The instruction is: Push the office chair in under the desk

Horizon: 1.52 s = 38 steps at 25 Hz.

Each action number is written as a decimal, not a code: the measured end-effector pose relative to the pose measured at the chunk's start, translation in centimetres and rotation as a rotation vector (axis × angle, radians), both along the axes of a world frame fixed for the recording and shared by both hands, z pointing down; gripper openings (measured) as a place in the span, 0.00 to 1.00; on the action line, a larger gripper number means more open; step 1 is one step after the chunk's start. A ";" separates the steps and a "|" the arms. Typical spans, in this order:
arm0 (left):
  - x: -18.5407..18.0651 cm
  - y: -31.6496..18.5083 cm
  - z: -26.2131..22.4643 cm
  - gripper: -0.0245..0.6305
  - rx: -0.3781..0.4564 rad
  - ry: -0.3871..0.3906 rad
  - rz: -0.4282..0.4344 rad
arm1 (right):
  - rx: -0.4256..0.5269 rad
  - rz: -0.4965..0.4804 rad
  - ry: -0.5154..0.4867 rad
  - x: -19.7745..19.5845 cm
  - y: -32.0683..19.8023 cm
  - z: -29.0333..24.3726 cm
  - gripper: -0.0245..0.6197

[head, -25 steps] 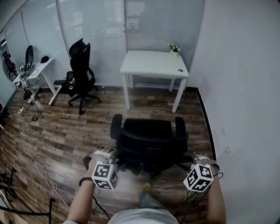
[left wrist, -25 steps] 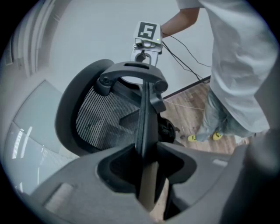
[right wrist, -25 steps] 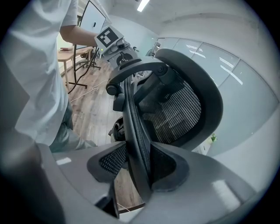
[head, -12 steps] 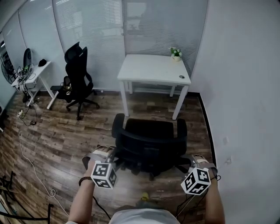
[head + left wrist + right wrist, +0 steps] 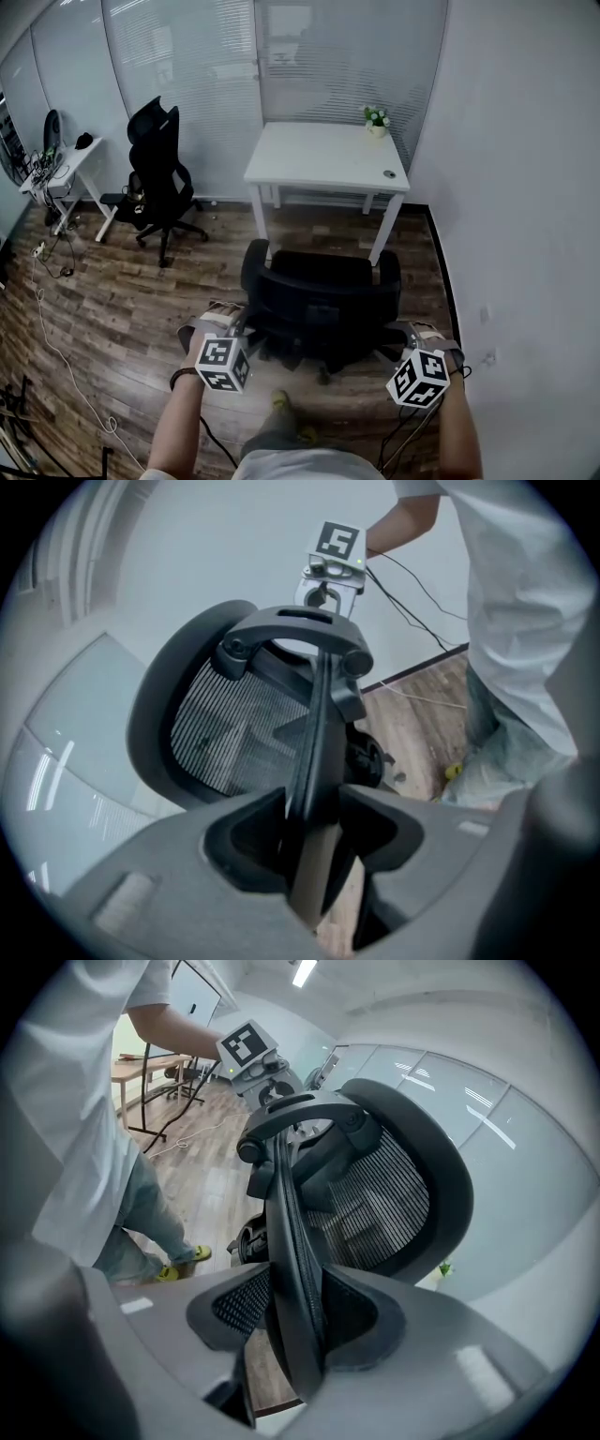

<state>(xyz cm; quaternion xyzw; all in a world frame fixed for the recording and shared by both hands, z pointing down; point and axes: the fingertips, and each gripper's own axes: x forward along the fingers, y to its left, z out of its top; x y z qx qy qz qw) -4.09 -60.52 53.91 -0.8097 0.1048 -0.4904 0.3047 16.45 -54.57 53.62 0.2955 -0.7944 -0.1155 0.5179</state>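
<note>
The black office chair (image 5: 319, 300) stands on the wood floor just in front of the white desk (image 5: 323, 155), its seat facing the desk and its mesh backrest toward me. My left gripper (image 5: 236, 323) is at the backrest's left edge and my right gripper (image 5: 405, 333) at its right edge. In the left gripper view the backrest rim (image 5: 314, 714) runs between the jaws of the left gripper (image 5: 314, 827); they are opening but still touch it. In the right gripper view the right gripper (image 5: 295, 1316) is shut on the rim (image 5: 286, 1213).
A second black chair (image 5: 159, 173) stands at the left near a cluttered side table (image 5: 66, 159). Cables (image 5: 56, 319) trail over the floor at the left. A small plant (image 5: 377, 117) sits on the desk's far right corner. A wall (image 5: 525, 206) runs close along the right.
The chair has rolled forward toward the desk, with both grippers following it. I have stepped forward, one foot now showing below the chair.
</note>
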 end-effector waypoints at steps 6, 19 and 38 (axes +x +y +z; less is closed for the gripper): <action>1.3 -6.3 -0.2 0.30 0.003 0.010 0.012 | 0.003 0.006 0.007 1.2 -6.2 -0.2 0.30; 3.6 -19.0 -0.5 0.30 0.003 0.018 0.051 | -0.012 0.077 0.040 3.7 -19.2 -0.1 0.32; 6.6 -34.6 -0.6 0.30 0.014 0.018 0.063 | 0.005 0.135 0.070 6.9 -34.8 -0.2 0.33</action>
